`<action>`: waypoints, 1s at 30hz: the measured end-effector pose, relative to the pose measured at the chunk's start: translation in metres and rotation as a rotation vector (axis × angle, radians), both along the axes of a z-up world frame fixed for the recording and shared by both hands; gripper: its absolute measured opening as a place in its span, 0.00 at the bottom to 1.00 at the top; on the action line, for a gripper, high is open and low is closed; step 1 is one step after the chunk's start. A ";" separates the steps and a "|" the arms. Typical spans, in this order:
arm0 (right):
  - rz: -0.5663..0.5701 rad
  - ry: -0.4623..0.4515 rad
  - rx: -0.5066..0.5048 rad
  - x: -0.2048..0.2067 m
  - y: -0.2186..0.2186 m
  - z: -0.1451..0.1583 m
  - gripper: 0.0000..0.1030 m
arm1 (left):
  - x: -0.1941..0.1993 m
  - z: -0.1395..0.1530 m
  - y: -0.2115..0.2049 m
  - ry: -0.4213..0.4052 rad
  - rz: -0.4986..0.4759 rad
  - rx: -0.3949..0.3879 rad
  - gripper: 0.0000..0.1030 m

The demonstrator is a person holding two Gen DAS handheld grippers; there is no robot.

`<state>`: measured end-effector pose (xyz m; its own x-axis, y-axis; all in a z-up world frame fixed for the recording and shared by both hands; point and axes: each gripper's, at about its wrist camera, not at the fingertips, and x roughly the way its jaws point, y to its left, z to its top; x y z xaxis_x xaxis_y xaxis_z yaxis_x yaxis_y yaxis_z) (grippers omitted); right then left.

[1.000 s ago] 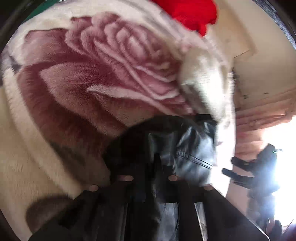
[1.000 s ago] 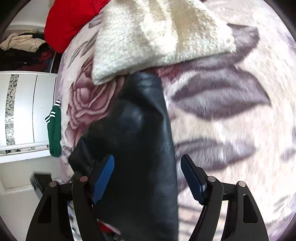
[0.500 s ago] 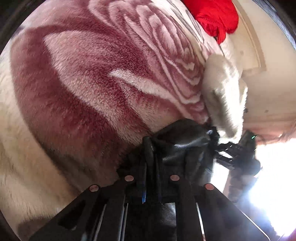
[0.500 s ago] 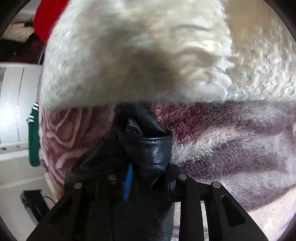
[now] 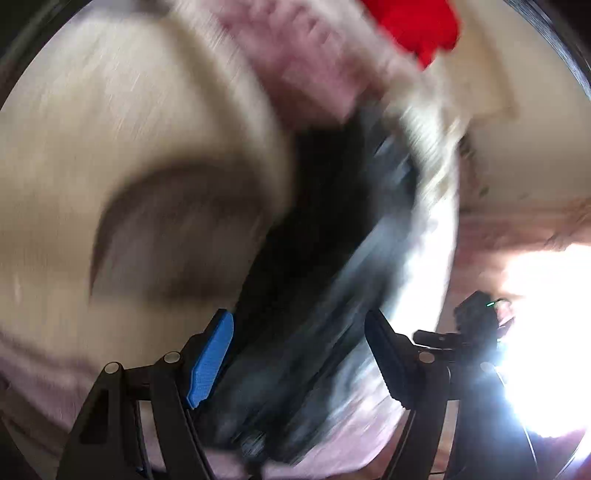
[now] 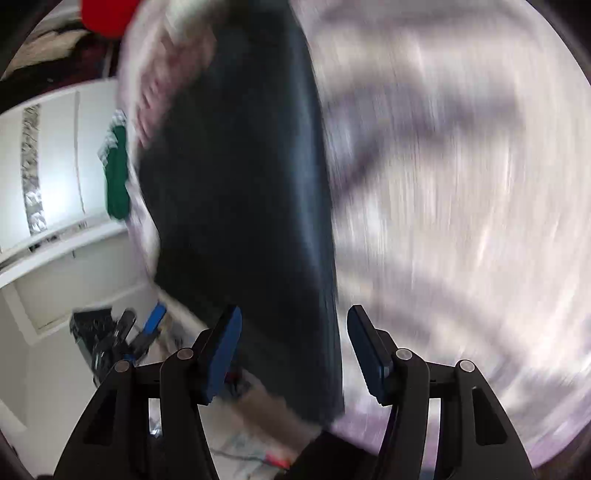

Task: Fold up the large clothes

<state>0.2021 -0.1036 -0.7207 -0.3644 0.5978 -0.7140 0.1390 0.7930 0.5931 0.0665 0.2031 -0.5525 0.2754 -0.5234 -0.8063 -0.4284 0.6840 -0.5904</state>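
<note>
Nearest us in the left wrist view, the left gripper (image 5: 299, 354) stands with its 2 blue-padded fingers (image 5: 210, 363) wide apart; its jaws have just been opening, and the black leather garment (image 5: 325, 229) lies below the gap, not pinched as far as the blur lets us judge. In the right wrist view, the right gripper (image 6: 293, 349) likewise shows its 2 fingers (image 6: 221, 354) spread, having just been opening, with the same garment (image 6: 243, 192) running away from the gap, released. The garment lies as a long dark band on the plush cream blanket with rose and grey-leaf print (image 6: 461, 184), near its edge. Farther off we see a red cloth (image 5: 417, 26) on the blanket, a green garment with striped cuffs (image 6: 116, 173) hanging and a white wardrobe (image 6: 55, 158).
</note>
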 end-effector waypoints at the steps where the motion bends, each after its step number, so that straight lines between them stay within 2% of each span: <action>1: -0.001 0.048 -0.004 -0.024 0.003 -0.013 0.60 | -0.008 -0.012 -0.007 0.036 -0.019 0.015 0.70; 2: 0.000 0.084 -0.009 -0.043 0.007 -0.024 0.60 | -0.016 -0.024 -0.015 0.066 -0.040 0.027 0.69; 3: -0.007 0.121 -0.008 -0.069 0.013 -0.040 0.60 | -0.023 -0.032 -0.023 0.073 -0.049 0.057 0.65; 4: -0.011 0.134 -0.011 -0.083 0.017 -0.049 0.60 | -0.030 -0.031 -0.028 0.036 -0.040 0.106 0.41; 5: -0.012 0.143 -0.018 -0.097 0.022 -0.058 0.49 | -0.035 -0.028 -0.032 0.017 -0.032 0.162 0.17; 6: -0.040 0.146 0.003 -0.114 0.026 -0.065 0.26 | -0.039 -0.024 -0.034 0.018 -0.013 0.186 0.13; 7: -0.069 0.127 0.003 -0.121 0.025 -0.064 0.17 | -0.046 -0.018 -0.034 -0.001 0.036 0.177 0.11; 9: -0.087 0.080 -0.008 -0.130 0.031 -0.049 0.12 | -0.058 -0.006 -0.033 -0.033 0.078 0.199 0.11; 11: -0.076 0.050 -0.014 -0.136 0.037 -0.036 0.11 | -0.070 -0.022 -0.029 -0.005 0.099 0.147 0.11; 12: -0.063 0.053 -0.057 -0.140 0.038 -0.043 0.12 | -0.074 -0.035 -0.027 0.019 0.119 0.125 0.10; 13: -0.043 0.059 -0.098 -0.143 0.039 -0.051 0.18 | -0.075 -0.044 -0.024 0.022 0.138 0.094 0.10; 14: -0.015 0.064 -0.140 -0.143 0.041 -0.058 0.33 | -0.074 -0.045 -0.020 0.016 0.149 0.083 0.10; 15: 0.017 0.084 -0.174 -0.140 0.045 -0.060 0.38 | -0.074 -0.044 -0.016 0.011 0.152 0.077 0.10; 16: 0.045 0.101 -0.202 -0.133 0.047 -0.054 0.39 | -0.071 -0.040 -0.013 0.003 0.155 0.082 0.10; 17: 0.067 0.086 -0.229 -0.127 0.048 -0.042 0.39 | -0.070 -0.038 -0.010 -0.005 0.155 0.085 0.10; 18: 0.087 0.014 -0.249 -0.117 0.048 -0.016 0.39 | -0.070 -0.038 -0.007 -0.010 0.157 0.082 0.10; 21: 0.118 -0.141 -0.214 -0.092 0.060 0.044 0.39 | -0.080 -0.042 -0.002 -0.026 0.178 0.052 0.10; 22: 0.144 -0.176 -0.183 -0.081 0.074 0.059 0.38 | -0.083 -0.045 0.000 -0.033 0.188 0.041 0.10; 24: 0.206 -0.229 -0.127 -0.058 0.106 0.070 0.28 | -0.091 -0.047 0.004 -0.045 0.195 0.034 0.10; 25: 0.254 -0.268 -0.123 -0.044 0.130 0.069 0.20 | -0.091 -0.048 0.004 -0.050 0.200 0.033 0.10; 27: 0.361 -0.339 -0.115 -0.024 0.186 0.058 0.16 | -0.094 -0.051 0.004 -0.060 0.216 0.025 0.10; 28: 0.402 -0.352 -0.141 -0.014 0.209 0.048 0.13 | -0.098 -0.053 0.006 -0.063 0.227 0.028 0.10; 30: 0.523 -0.352 -0.261 -0.001 0.244 0.014 0.10 | -0.104 -0.058 0.009 -0.070 0.253 0.019 0.10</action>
<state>0.2010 0.1401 -0.7067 -0.2781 0.1982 -0.9399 -0.4674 0.8269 0.3127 -0.0373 0.2122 -0.6100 0.4512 -0.4156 -0.7897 -0.5455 0.5719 -0.6127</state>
